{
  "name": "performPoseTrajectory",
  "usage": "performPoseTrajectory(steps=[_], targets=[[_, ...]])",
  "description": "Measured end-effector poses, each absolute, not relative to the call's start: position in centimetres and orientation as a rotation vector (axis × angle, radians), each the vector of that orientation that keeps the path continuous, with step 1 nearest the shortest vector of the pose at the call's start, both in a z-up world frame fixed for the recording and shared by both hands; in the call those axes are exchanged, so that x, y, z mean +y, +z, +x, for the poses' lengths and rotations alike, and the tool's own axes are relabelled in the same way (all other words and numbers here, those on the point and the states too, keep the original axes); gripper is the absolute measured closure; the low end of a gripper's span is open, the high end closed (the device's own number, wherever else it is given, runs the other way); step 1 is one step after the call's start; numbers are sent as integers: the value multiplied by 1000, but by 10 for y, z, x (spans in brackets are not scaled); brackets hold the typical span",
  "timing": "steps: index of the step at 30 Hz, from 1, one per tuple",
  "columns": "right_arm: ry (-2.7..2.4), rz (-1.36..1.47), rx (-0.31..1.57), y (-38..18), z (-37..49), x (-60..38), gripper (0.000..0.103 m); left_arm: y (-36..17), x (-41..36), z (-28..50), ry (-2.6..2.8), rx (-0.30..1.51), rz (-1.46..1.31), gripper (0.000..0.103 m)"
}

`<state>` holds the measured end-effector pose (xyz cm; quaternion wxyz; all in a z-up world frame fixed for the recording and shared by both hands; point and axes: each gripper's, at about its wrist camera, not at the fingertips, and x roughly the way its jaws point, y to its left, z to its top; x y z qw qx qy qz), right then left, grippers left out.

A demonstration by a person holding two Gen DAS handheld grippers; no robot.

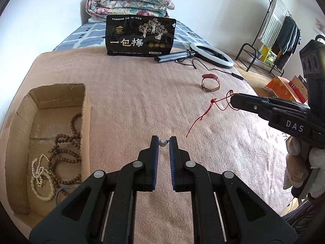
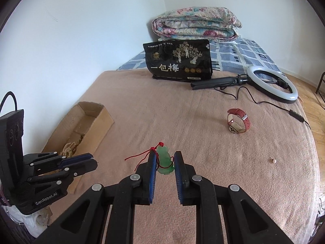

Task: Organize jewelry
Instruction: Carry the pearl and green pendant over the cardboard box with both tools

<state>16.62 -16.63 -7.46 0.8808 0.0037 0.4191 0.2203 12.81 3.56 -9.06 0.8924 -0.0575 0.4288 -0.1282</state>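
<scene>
On the bed, over the pink blanket, both grippers are holding small jewelry pieces clear of the fabric. Left gripper is pinching a small pearl earring between its fingertips — jaws nearly together, clamped on the pearl. Right gripper is clamping a green jade pendant between its blue pads; the pendant's red cord is trailing off to the left of the jaws, and in the left wrist view the same cord is hanging from the right gripper's tip above the blanket.

A cardboard box is lying at the left edge of the bed, near the wall. Inside it, brown bead bracelets and a cream pearl strand are resting together on the box floor.

A red-strapped watch is sitting on the blanket, well apart from both grippers, toward the right. One small pale bead is lying alone on the blanket to the right of the right gripper.

Farther back, a black snack bag is standing upright, with a ring light lying flat beside it and a folded floral quilt behind.
</scene>
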Motion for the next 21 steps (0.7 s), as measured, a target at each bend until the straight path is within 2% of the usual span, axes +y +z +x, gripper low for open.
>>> performPoseTrajectory(steps=[21], targets=[[607, -5, 810, -42, 171, -75, 87, -50, 147, 141, -85, 807, -139, 94]])
